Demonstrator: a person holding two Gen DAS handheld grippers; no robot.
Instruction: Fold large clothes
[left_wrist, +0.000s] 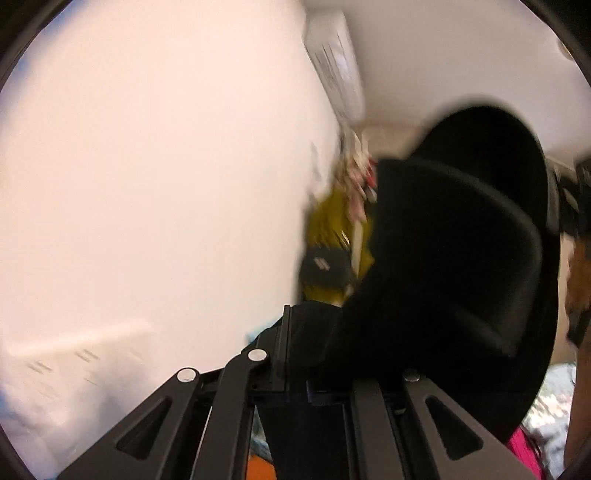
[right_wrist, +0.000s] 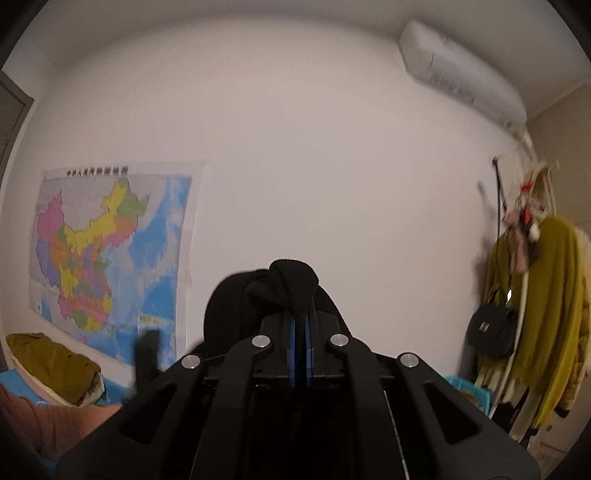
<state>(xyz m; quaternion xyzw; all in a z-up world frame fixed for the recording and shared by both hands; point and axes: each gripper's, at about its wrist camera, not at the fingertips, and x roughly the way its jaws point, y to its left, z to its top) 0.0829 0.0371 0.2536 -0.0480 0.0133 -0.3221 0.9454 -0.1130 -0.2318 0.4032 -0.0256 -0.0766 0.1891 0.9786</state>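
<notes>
A large black garment (left_wrist: 454, 258) is lifted in the air and billows to the right in the blurred left wrist view. My left gripper (left_wrist: 299, 325) is shut on an edge of it; the cloth hides the right finger. In the right wrist view another bunch of the same black garment (right_wrist: 291, 284) sticks up from my right gripper (right_wrist: 301, 321), whose blue pads (right_wrist: 293, 347) are pressed together on it. More black cloth hangs behind and below those fingers. Both grippers point about level at a white wall.
An air conditioner (right_wrist: 461, 70) hangs high on the wall. A coat rack with a mustard coat (right_wrist: 546, 314) and a black bag (right_wrist: 491, 328) stands at the right. A map (right_wrist: 110, 251) hangs at the left above an olive cloth (right_wrist: 51, 362). Part of a person (left_wrist: 576, 280) shows at the right edge.
</notes>
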